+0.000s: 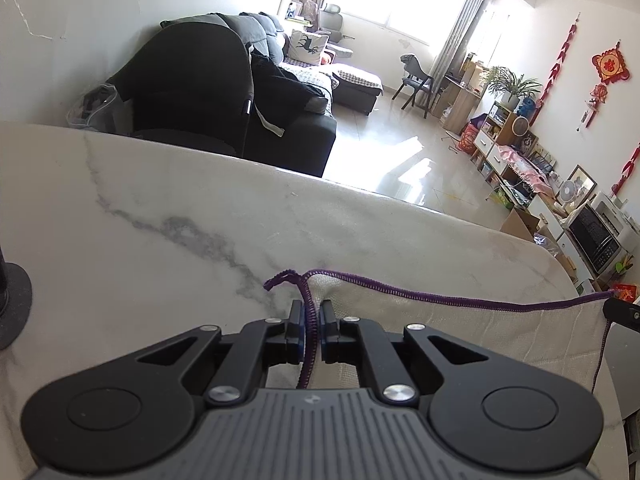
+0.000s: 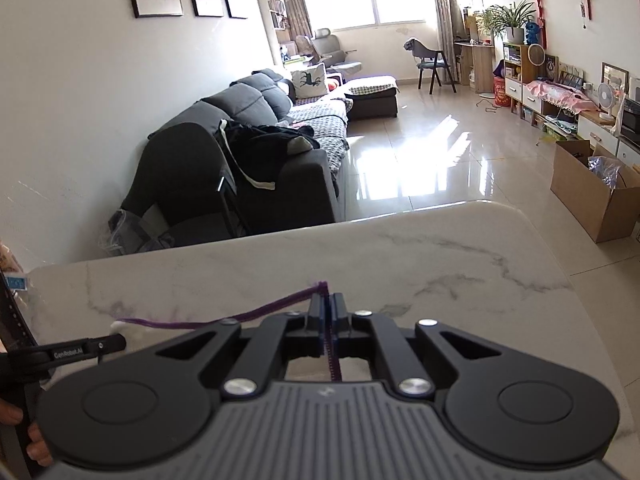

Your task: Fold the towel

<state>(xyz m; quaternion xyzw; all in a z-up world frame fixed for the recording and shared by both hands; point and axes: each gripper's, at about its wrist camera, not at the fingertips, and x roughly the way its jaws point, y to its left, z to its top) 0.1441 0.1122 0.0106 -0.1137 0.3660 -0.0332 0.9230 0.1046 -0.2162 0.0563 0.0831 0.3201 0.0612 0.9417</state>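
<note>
A cream towel [image 1: 460, 332] with a purple stitched edge is held above the white marble table [image 1: 160, 208]. My left gripper [image 1: 310, 312] is shut on the towel's left corner, the purple hem running between its fingers. My right gripper [image 2: 328, 308] is shut on the other corner of the towel [image 2: 280, 308], whose purple edge runs left from it. The right gripper's tip shows at the right edge of the left wrist view [image 1: 622, 312]. The left gripper's finger shows at the left of the right wrist view [image 2: 80, 350]. Most of the towel hangs below, hidden by the grippers.
The marble table [image 2: 440, 256] ends ahead, with a dark sofa [image 2: 248, 152] and glossy floor beyond. A black round stand base [image 1: 12, 304] sits at the table's left. A cardboard box [image 2: 596, 188] stands on the floor at right.
</note>
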